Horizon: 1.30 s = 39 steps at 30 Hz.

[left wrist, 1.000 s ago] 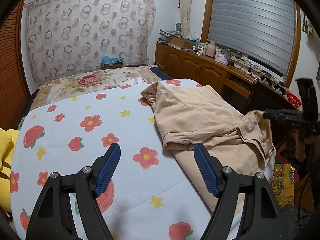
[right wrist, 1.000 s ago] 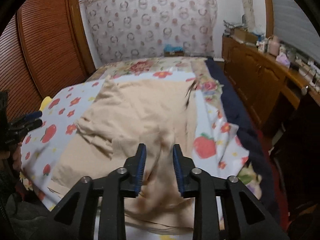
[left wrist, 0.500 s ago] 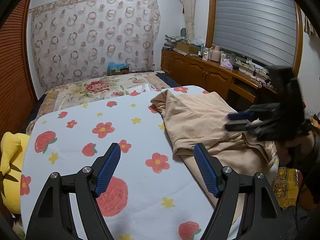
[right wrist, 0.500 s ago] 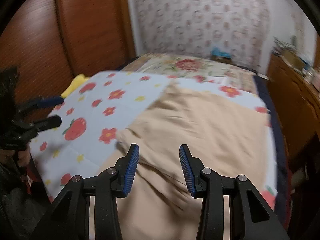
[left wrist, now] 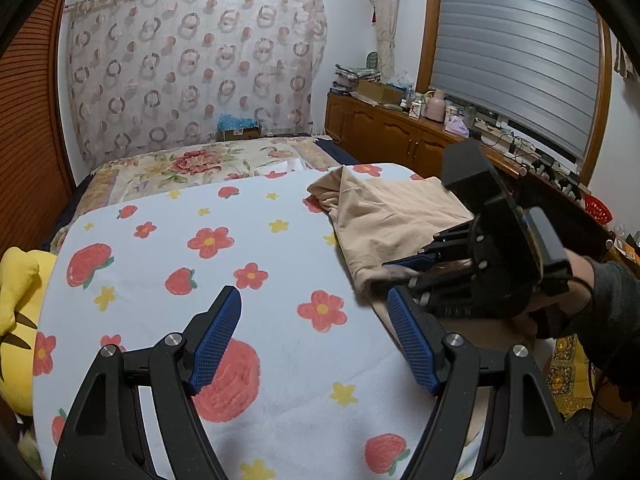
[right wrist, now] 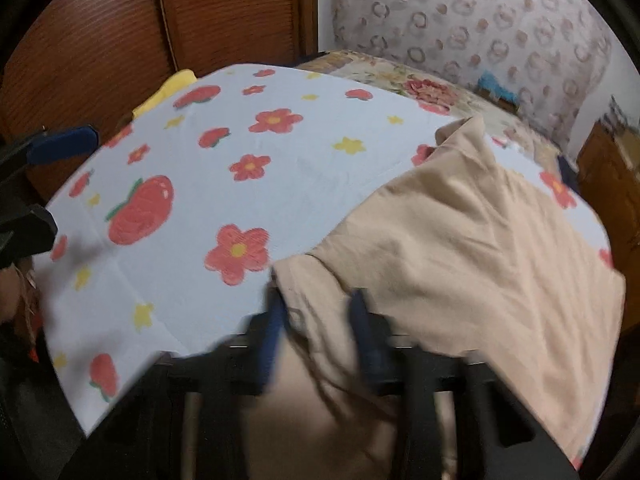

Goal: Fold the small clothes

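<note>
The beige garment (left wrist: 384,216) is seen spread over the right side of the bed, on a white blanket (left wrist: 248,272) printed with red flowers and strawberries. At far left, a yellow plush toy (left wrist: 20,276) is tucked against the blanket's edge. Next, the left gripper (left wrist: 314,340) is held above bare blanket, its blue-padded fingers (left wrist: 214,340) spread wide with nothing between them. To its right, the garment's near corner is being taken by the right gripper (right wrist: 318,320), which is carried by a hand (left wrist: 576,280) in a dark sleeve. In the right wrist view the fingers (right wrist: 274,328) are blurred, and they are closing with a fold of the beige fabric's hem between them; firm pressing cannot be made out through the blur. Beyond, along the right wall, a cluttered wooden sideboard (left wrist: 400,136) is seen under a grey shuttered window (left wrist: 516,52).
</note>
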Each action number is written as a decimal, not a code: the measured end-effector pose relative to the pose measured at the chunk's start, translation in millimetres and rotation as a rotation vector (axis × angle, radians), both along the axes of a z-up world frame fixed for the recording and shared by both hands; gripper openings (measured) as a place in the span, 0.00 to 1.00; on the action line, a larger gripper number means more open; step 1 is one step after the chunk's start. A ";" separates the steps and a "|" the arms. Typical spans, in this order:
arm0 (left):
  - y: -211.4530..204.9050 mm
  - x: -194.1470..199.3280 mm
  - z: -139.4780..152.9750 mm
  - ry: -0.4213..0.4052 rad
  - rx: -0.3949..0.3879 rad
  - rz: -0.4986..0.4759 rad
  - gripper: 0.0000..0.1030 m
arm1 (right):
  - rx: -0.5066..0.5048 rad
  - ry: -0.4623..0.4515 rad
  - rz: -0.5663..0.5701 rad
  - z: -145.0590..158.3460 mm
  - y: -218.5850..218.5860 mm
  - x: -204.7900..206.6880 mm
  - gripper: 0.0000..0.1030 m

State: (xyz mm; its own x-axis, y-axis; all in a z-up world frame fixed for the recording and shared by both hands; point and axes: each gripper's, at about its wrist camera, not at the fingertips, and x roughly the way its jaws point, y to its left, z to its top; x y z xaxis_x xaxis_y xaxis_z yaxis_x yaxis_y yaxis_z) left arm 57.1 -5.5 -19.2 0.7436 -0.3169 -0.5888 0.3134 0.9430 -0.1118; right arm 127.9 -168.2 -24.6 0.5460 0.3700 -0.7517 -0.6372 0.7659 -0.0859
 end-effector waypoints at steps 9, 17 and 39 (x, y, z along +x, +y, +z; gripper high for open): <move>-9.0 -0.1 -6.0 0.016 -0.002 -0.030 0.74 | 0.120 -0.119 -0.057 46.8 -54.2 10.8 0.06; -12.6 -1.2 -8.5 0.023 0.009 -0.039 0.74 | 0.067 -0.180 -0.372 55.6 -126.3 72.6 0.06; -23.5 2.4 -18.0 0.057 0.020 -0.046 0.74 | 0.088 -0.182 -0.623 41.2 -144.6 80.6 0.11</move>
State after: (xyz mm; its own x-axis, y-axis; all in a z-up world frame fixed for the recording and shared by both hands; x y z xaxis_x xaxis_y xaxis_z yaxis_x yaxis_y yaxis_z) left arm 59.5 -29.0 -37.2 0.6938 -0.3378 -0.6360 0.3498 0.9301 -0.1123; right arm 208.5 -312.8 16.6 0.7935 -0.0008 -0.6086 -0.0528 0.9961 -0.0701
